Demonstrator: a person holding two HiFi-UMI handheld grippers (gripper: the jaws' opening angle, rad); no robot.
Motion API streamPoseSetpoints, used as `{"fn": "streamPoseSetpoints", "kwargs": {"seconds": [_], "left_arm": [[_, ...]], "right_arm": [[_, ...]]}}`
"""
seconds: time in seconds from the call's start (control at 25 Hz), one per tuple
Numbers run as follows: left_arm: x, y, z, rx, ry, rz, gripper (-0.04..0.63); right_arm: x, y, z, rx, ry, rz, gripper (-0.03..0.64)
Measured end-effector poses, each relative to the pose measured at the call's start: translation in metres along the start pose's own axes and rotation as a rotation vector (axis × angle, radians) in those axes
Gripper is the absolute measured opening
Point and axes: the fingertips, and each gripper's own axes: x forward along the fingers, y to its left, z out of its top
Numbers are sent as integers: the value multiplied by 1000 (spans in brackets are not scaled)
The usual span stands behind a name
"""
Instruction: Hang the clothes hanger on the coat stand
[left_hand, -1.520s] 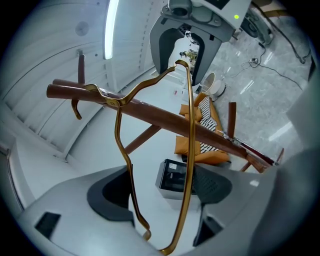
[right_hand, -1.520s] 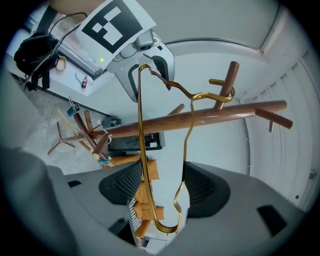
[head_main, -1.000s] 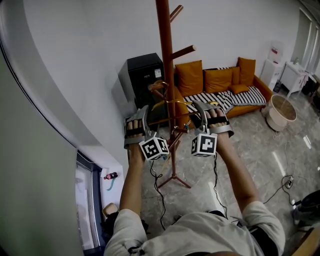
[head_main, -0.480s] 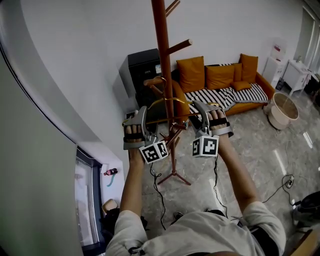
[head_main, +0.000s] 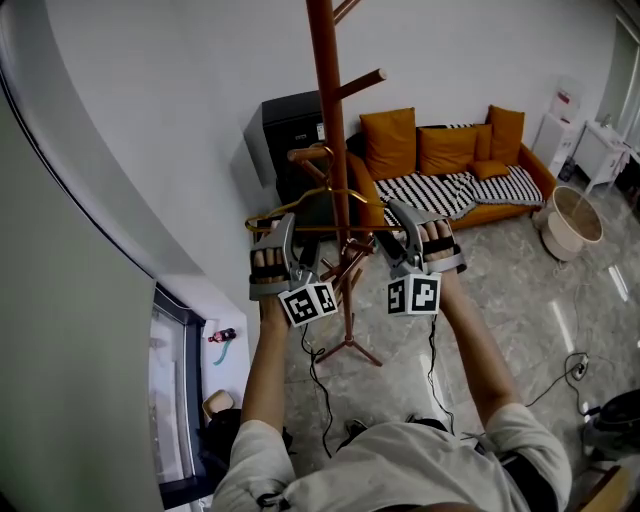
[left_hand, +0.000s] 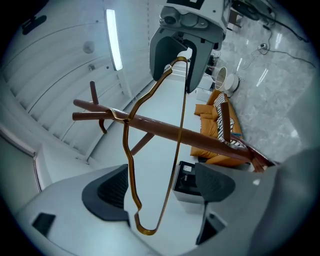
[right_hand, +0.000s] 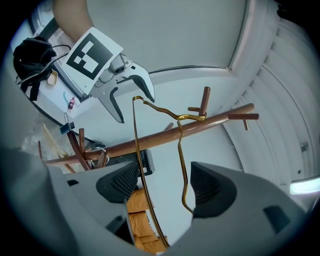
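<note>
White wall (head_main: 150, 100) fills the left and upper part of the head view, with pale marble floor (head_main: 520, 300) below on the right; an orange sofa (head_main: 440, 165) with a striped cover stands at the far wall, and a black cabinet (head_main: 290, 135) sits just beside it.

A brown wooden coat stand (head_main: 330, 120) rises in front of the cabinet, its pole crossing the middle of the view, short pegs angling off it, its feet spread on the floor.

A thin gold wire clothes hanger (left_hand: 130, 167) is held up level across the pole, between the person's two outstretched arms; its hook lies against the pole beside a peg, though whether it bears on the peg cannot be told.

The left hand-held gripper (head_main: 290, 240) is at one end of the hanger; its jaws stand wide apart, and the hanger's looped end sits between the pads (left_hand: 107, 192) without being pinched.

The right hand-held gripper (head_main: 405, 235) is at the other end; its jaws are likewise apart, with both wires of that end passing between them, one close to a pad (right_hand: 212, 187).
</note>
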Motion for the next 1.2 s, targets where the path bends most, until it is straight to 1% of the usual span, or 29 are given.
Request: {"fn": "streamPoseSetpoints", "kwargs": {"seconds": [0.08,0.12,0.24,0.28,0.4,0.56,0.68,0.8,0.96,1.12,1.16,1.2], "left_arm": [[-3,-5,1,-44,-9,-19,408],[-5,-8,3,-84,-22,-34,408],[-14,-16,13,-251,-80,-92,408],[-16,-20,15,-288,-95,-114,408],[-22,-29,20,-344,-117,-152,408],[-25,-35,28,-387,-124,-157,408],[-33,-38,37,-454,-135,-158,408],[-41,-40,46,-546,-138,-166,408],[-52,-44,60,-639,-129,-161,407],[-70,-47,76,-745,-107,-125,402],[-76,-47,80,-781,-99,-111,395],[-82,-48,82,-822,-88,-98,375]], "right_arm": [[-5,2,6,40,-47,9,301],[-10,3,9,70,-74,20,302],[-23,3,18,187,-162,48,305],[-28,1,21,222,-188,48,305],[-37,-2,24,277,-233,40,305],[-42,4,19,289,-246,49,305],[-49,7,21,348,-277,68,305],[-61,4,22,428,-331,95,305],[-79,-1,20,542,-417,154,305],[-107,-1,10,675,-511,216,305],[-115,0,5,717,-535,223,305],[-122,1,-1,760,-554,226,305]]}}
